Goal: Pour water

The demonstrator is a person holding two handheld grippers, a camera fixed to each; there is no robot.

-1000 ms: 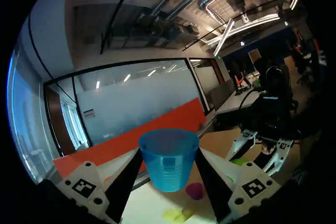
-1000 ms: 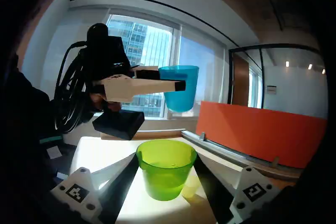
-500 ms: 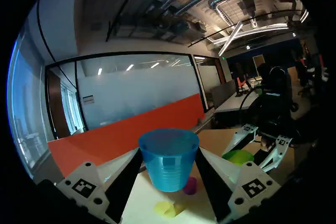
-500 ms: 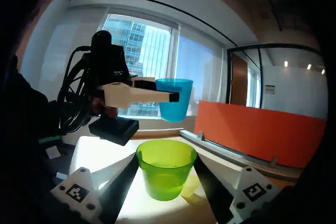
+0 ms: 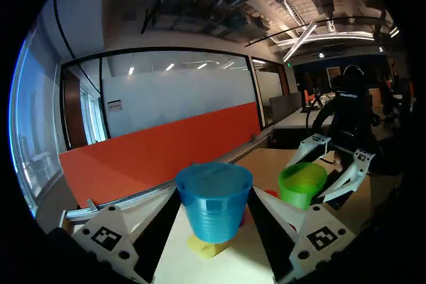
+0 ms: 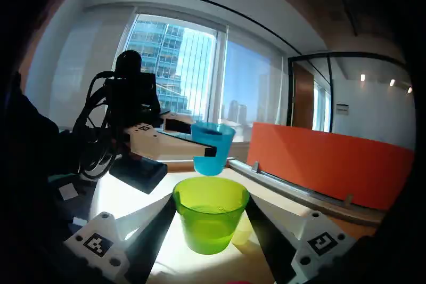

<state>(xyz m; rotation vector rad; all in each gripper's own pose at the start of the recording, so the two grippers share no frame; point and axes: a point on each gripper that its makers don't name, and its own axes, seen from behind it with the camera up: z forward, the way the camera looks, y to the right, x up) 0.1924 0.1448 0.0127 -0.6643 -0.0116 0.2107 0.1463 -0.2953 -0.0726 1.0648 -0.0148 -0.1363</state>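
In the left gripper view my left gripper is shut on an upright translucent blue cup, held above the pale table. To its right, farther off, the right gripper holds the green cup. In the right gripper view my right gripper is shut on the translucent green cup, which has a little water at the bottom. Behind it the left gripper carries the blue cup, tilted slightly, just above and beyond the green cup's rim.
Small yellow and pink cups stand on the table under the blue cup. An orange divider panel runs along the table's far edge, with a metal rail beside it. A hand with cables holds the left gripper.
The left gripper has come down and levelled out, bringing the blue cup lower and closer to the green cup. The right gripper and green cup have stayed in place.
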